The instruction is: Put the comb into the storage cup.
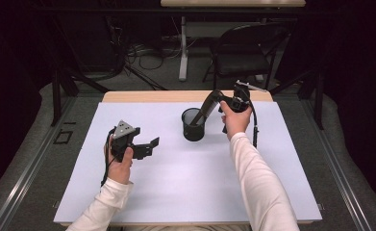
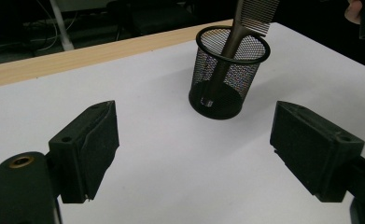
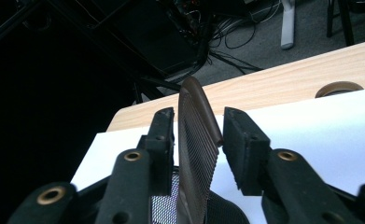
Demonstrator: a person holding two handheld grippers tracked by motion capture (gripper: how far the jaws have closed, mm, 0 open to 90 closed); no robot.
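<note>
Brown comb [image 3: 196, 158] stands tilted in the mesh cup [image 1: 193, 126] mid-table, far side; my right gripper [image 3: 196, 140] has its jaws loose around the comb's top. Left gripper [image 2: 194, 149] hangs near-left, jaws wide apart.

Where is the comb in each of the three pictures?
High view: the comb leans out of the black mesh cup, centre.
Left gripper view: top centre, handle down in the cup.
Right gripper view: centre, between the right gripper jaws.
Shared landmark: the mesh cup.
</note>
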